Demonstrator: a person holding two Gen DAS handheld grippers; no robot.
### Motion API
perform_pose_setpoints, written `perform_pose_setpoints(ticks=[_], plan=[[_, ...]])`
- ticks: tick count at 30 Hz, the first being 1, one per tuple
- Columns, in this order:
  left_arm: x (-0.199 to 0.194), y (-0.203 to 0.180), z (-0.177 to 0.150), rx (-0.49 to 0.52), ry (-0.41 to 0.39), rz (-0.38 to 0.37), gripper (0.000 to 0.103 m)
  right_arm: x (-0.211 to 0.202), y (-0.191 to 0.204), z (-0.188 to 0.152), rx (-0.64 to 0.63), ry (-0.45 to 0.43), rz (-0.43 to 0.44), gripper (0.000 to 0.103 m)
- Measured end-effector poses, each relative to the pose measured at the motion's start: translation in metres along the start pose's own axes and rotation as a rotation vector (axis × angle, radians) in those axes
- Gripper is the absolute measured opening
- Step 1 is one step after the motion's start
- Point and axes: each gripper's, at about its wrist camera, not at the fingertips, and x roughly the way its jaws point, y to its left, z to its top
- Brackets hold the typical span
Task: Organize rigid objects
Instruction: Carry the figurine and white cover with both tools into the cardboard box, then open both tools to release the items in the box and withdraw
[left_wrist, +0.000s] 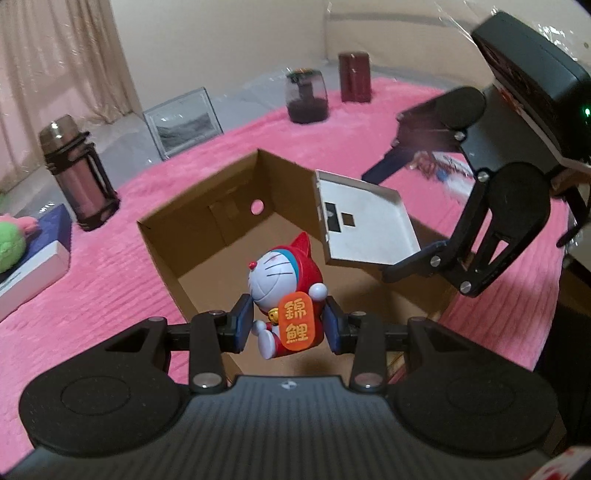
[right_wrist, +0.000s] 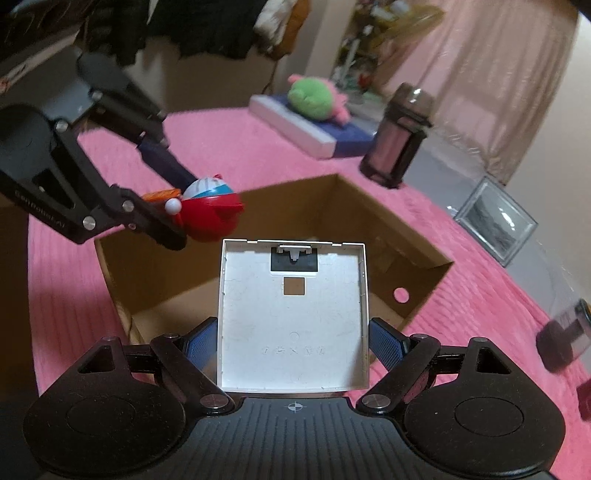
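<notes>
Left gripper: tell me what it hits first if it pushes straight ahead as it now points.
Probably the cardboard box: the left gripper, shut on the Doraemon figure, points down into the open box, towards its floor or far wall; depth is unclear.

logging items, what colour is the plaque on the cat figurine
Orange with yellow characters, on the figurine held by the left gripper; clearest in the left wrist view.

The cat figurine (left_wrist: 286, 295) is glossy, smooth plastic; the square white tray (right_wrist: 293, 325) is matt, scuffed plastic; the cardboard box (left_wrist: 166, 251) is dull brown; the pink blanket (left_wrist: 110, 295) is fuzzy, ribbed cloth.
</notes>
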Motion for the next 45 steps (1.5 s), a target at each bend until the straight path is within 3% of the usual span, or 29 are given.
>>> perform_pose_setpoints(ticks=[15, 25, 32, 45], plan=[[0.053, 0.009, -0.007, 0.155, 0.175, -0.105, 0.034, 0.06, -0.006, 0.005, -0.166, 0.164, 0.055, 0.083], [0.085, 0.013, -0.008, 0.23, 0.298, -0.227, 0.034, 0.107, -0.017, 0.011, -0.238, 0.337, 0.191, 0.083], [0.106, 0.016, -0.004, 0.277, 0.367, -0.265, 0.034, 0.131, -0.01, 0.005, -0.32, 0.447, 0.264, 0.083], [0.131, 0.01, -0.01, 0.345, 0.478, -0.286, 0.035, 0.15, -0.005, 0.001, -0.404, 0.55, 0.287, 0.083]])
